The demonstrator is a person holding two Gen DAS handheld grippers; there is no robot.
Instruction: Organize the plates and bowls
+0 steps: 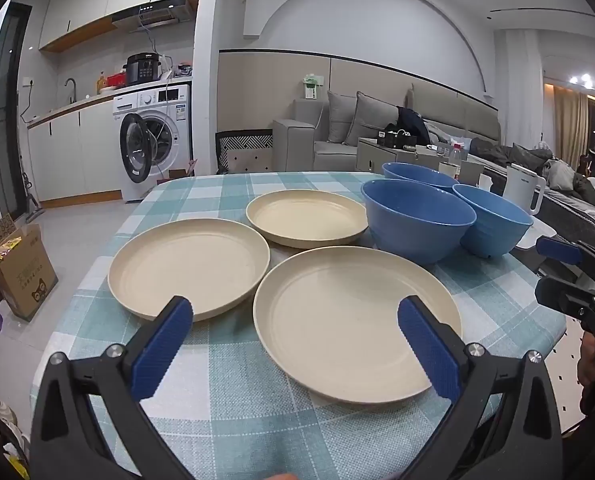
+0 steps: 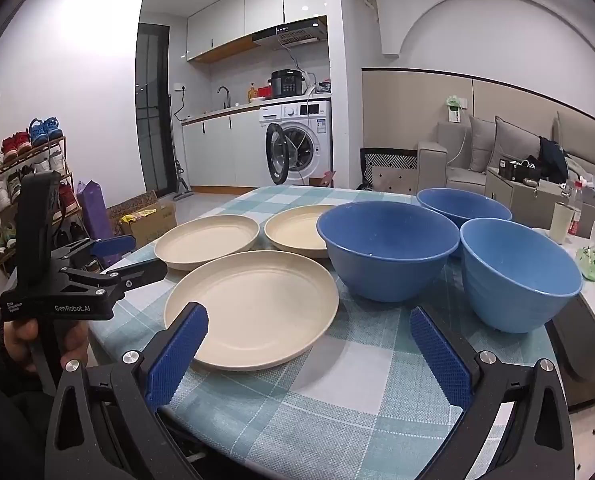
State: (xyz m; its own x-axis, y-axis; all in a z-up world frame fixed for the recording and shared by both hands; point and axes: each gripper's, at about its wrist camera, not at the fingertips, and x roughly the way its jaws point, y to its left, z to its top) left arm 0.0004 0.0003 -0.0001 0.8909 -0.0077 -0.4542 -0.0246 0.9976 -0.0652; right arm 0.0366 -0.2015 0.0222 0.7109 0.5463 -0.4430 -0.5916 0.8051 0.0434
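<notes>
L gripper (image 1: 295,344) + R gripper (image 2: 309,354) jaws wide, empty; plates (image 1: 357,328), bowls (image 1: 417,220) apart

Three cream plates (image 1: 188,264), three blue bowls (image 1: 417,220), two hand-held grippers (image 1: 293,344).

White front-loading washing machine (image 2: 297,142), door open; grey fabric sofa (image 1: 377,128); wooden shoe rack (image 2: 25,192); recessed ceiling lights were lit.

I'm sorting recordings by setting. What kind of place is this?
Most likely a small open-plan apartment. A washing machine sits under a kitchen counter with a faucet, and a grey sofa stands just beyond the checked-cloth dining table.
</notes>
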